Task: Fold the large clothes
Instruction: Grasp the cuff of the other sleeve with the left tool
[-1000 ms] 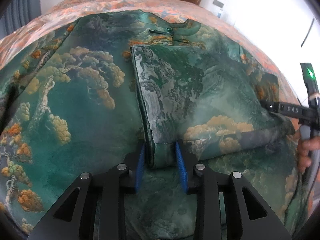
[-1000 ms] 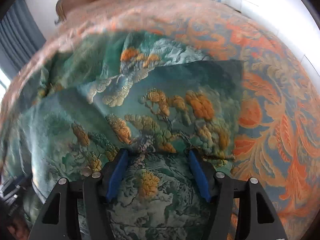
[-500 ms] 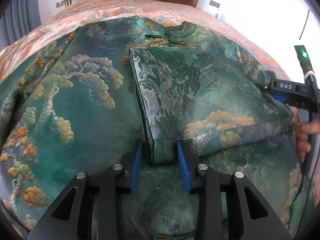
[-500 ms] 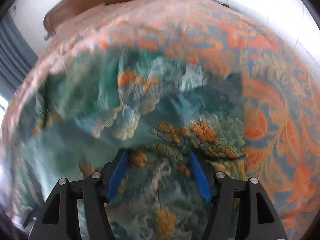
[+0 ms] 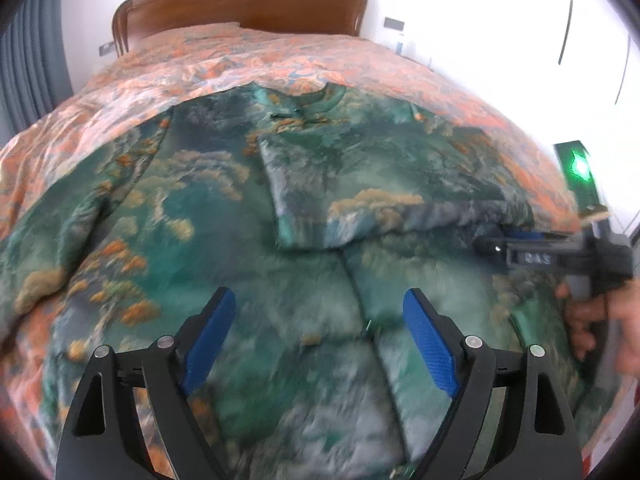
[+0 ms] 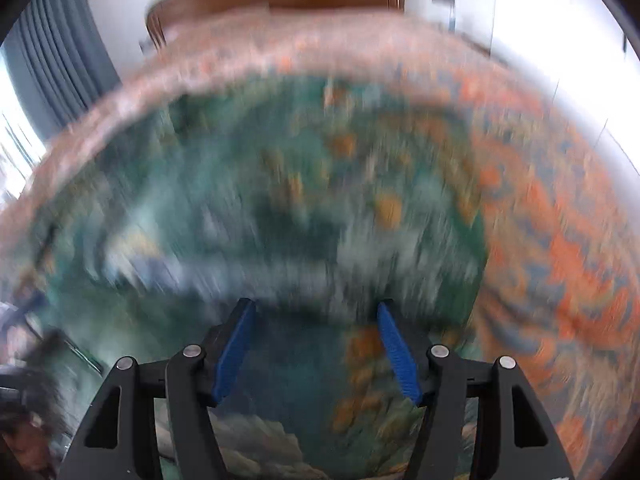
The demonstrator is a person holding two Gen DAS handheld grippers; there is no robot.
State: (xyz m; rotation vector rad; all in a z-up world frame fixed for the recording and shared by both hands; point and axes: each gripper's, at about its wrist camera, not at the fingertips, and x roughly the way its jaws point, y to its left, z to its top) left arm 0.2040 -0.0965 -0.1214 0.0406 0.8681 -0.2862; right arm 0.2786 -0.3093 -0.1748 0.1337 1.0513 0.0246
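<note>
1. Here, the green printed garment (image 5: 208,216) is spread on the bed (image 5: 60,128), its collar toward the wooden headboard (image 5: 240,4).
2. The left hand-held gripper (image 5: 320,328) is seen above the garment's near part, jaws opening, nothing between them.
3. The folded sleeve (image 5: 380,184) lies right of the garment's middle.
4. The right hand-held gripper (image 5: 496,240) is seen at the sleeve's right end; whether cloth is clamped cannot be told.

- Left gripper (image 5: 318,326): jaws opening, blue pads wide apart, nothing pinched between them, tilted downward.
- Right gripper (image 6: 314,344): jaws parted about halfway, pointing steeply down; grip unclear through blur.
- Hand (image 5: 600,320) wraps the right gripper's handle.
</note>
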